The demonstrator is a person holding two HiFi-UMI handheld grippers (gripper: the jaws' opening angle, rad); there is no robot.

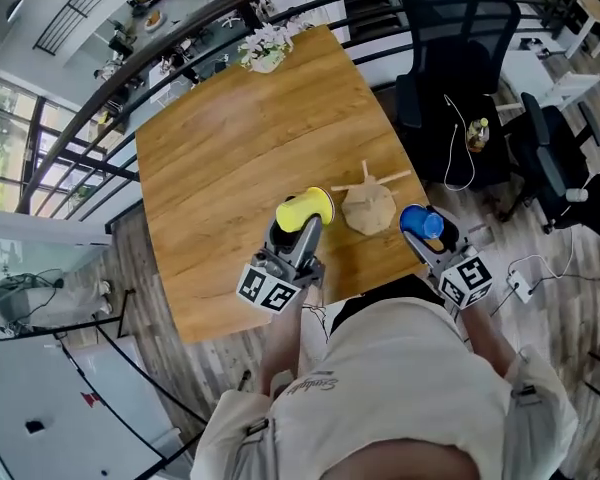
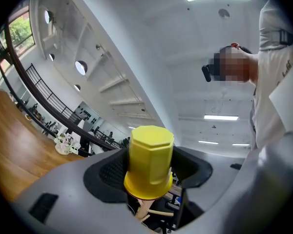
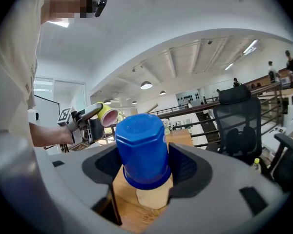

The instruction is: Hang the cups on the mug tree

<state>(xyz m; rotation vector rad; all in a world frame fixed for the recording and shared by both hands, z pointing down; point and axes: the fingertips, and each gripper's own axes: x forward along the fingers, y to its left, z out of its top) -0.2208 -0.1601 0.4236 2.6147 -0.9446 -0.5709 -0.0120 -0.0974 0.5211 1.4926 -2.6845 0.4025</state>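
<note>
Between the jaws of the left gripper (image 2: 149, 177) sits a yellow cup (image 2: 150, 155), clamped by its sides. In that gripper's view its eight-sided closed bottom shows on top and its flared rim below. The right gripper (image 3: 145, 172) is clenched the same way on a blue cup (image 3: 140, 147), with the bottom up and the rim down in its own view. From the head view, both grippers are held low in front of the person. The yellow cup is over the near part of the wooden table (image 1: 220, 158), and the blue cup is at the table's near right edge. Between the two cups stands the wooden mug tree (image 1: 368, 208), its round base on the table and its thin pegs bare. The yellow cup is just beside it on the left. At the table's far edge stands a pot of white flowers (image 1: 267, 50). Black office chairs (image 1: 450, 58) stand to the right on the wood floor, and a dark railing (image 1: 90, 118) runs beyond the table.
</note>
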